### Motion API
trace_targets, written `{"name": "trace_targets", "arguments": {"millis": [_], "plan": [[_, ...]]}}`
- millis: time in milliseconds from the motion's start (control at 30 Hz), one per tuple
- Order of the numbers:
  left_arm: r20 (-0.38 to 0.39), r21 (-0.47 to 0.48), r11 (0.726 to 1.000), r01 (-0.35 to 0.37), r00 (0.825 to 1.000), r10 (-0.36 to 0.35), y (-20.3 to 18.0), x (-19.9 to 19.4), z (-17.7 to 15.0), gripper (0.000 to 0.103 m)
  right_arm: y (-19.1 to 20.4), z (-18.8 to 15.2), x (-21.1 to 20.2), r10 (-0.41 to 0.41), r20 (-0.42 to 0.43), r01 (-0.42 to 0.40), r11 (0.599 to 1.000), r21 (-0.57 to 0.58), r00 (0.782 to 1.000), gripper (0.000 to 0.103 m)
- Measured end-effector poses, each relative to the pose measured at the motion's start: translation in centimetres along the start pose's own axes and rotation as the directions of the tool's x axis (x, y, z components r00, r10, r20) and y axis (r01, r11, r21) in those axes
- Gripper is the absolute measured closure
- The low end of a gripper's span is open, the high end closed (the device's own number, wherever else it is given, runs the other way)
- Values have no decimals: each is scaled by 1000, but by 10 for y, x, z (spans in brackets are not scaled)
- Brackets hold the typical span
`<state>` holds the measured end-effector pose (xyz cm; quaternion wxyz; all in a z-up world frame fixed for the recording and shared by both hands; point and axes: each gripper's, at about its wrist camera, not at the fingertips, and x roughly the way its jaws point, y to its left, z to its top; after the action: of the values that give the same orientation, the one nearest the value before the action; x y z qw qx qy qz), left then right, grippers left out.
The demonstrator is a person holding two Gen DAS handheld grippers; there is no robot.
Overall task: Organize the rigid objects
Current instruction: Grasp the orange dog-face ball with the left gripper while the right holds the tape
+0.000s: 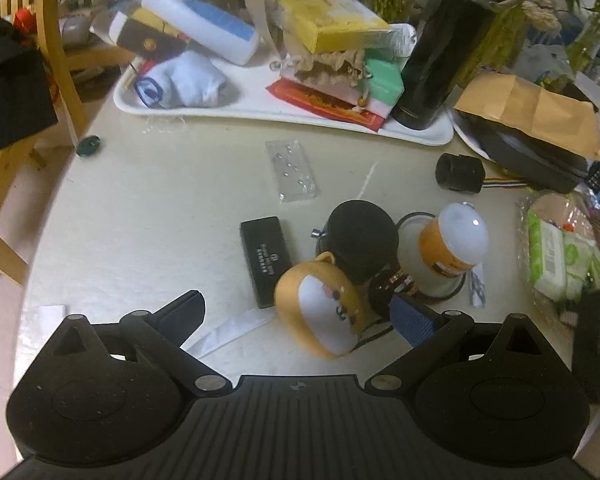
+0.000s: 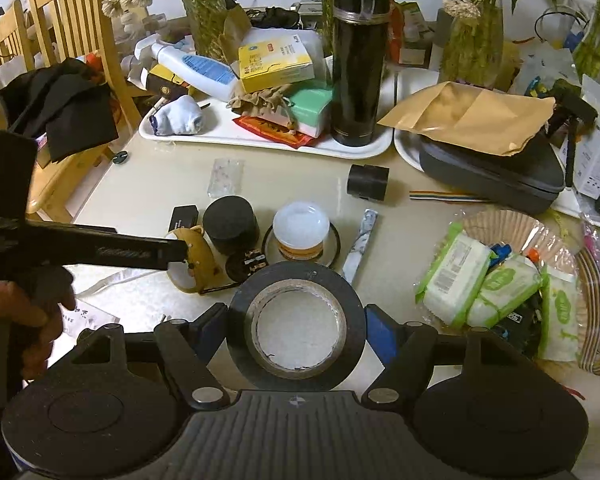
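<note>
My right gripper (image 2: 296,330) is shut on a black roll of tape (image 2: 296,324), held above the table. My left gripper (image 1: 300,316) is open, its fingers either side of a yellow cat-face toy (image 1: 324,308) that lies on the table; the toy also shows in the right wrist view (image 2: 198,258). Just beyond it stand a black round jar (image 1: 360,236), an orange jar with a white lid (image 1: 456,240) on a saucer, and a flat black box (image 1: 265,260).
A white tray (image 1: 260,110) at the back holds a tall black flask (image 1: 448,48), a yellow box, a spray bottle and a sock. A small black cylinder (image 1: 460,172), a clear blister pack (image 1: 292,170), a basket of wipe packs (image 2: 496,284), a dark case under a brown envelope (image 2: 488,160), and wooden chairs on the left.
</note>
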<state>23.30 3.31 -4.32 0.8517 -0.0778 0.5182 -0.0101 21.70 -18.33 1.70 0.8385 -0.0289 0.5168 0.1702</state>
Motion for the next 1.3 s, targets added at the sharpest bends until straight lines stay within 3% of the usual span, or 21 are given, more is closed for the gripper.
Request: {"name": "trace_targets", "arguments": {"millis": [33,133,433,800,1300], "plan": [[-14,-9,1000,8,1000,-8,-1,5,1,16,-2,0,-1,-1,2,1,1000,4,1000,28],[-58,-38,999,8,998,-10,-2,20,2,17,-8,1,-3,-5,12,5,1000,15,1000,28],[-99,-124,992,36,994,-48,2,48,1,45,-16,1,-7,0,28,-1,999,38,1000,28],[-66,-163,986,23,997,-34,9,40,-1,47,-22,-2,0,-7,5,7,999,54,1000,28],[31,-4,998,60,998,-60,-7,-35,-3,48,-13,0,0,-20,-1,20,998,52,1000,28]]}}
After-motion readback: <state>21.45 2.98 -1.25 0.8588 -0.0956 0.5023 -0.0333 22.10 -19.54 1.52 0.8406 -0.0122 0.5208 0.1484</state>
